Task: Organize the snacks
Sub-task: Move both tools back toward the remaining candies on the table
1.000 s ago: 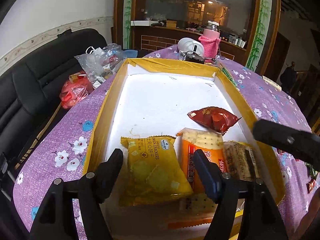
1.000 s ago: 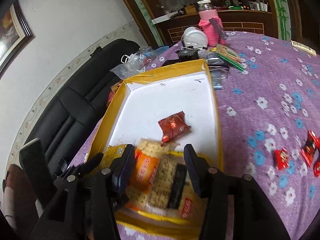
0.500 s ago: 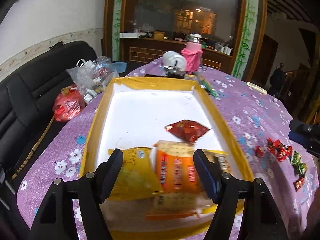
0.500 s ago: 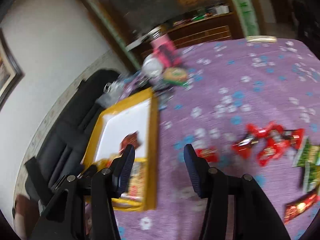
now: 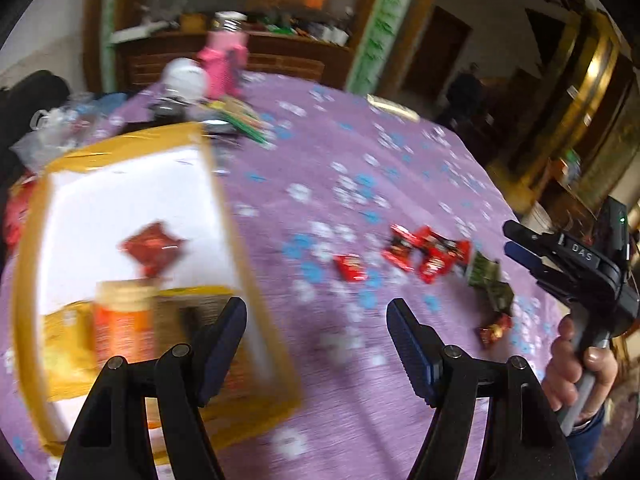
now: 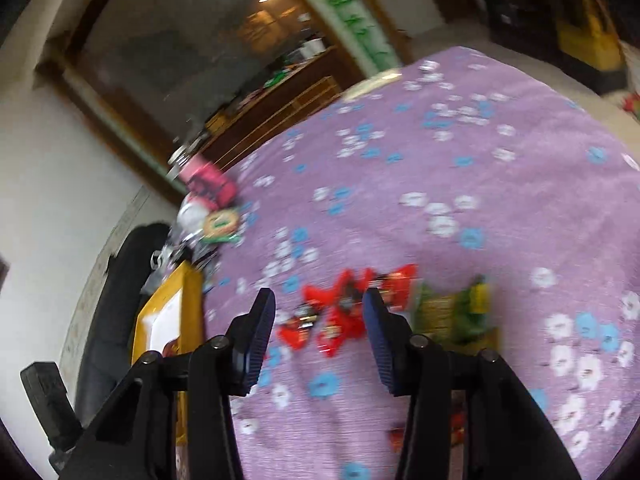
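A yellow-rimmed white tray (image 5: 224, 200) lies at left on the purple flowered tablecloth (image 5: 340, 168). It holds a red packet (image 5: 152, 246), an orange cracker pack (image 5: 120, 320) and yellow packs. Several loose red packets (image 5: 424, 252) and green packets (image 5: 488, 276) lie on the cloth at right. My left gripper (image 5: 316, 320) is open and empty, over the cloth beside the tray's right rim. My right gripper (image 6: 320, 316) is open and empty, just above the red packets (image 6: 340, 312), with green packets (image 6: 456, 312) to its right. The right gripper also shows in the left wrist view (image 5: 568, 260).
A pink-sleeved bottle (image 5: 224, 60), a white round object (image 5: 184, 76) and small clutter stand beyond the tray. A plastic bag (image 5: 52, 128) and a black sofa (image 6: 116, 300) are at left. A wooden cabinet stands behind. The table edge curves at right.
Both grippers have swung right, away from the tray toward the loose packets. The right gripper now hovers over the red packets. Both stay open.
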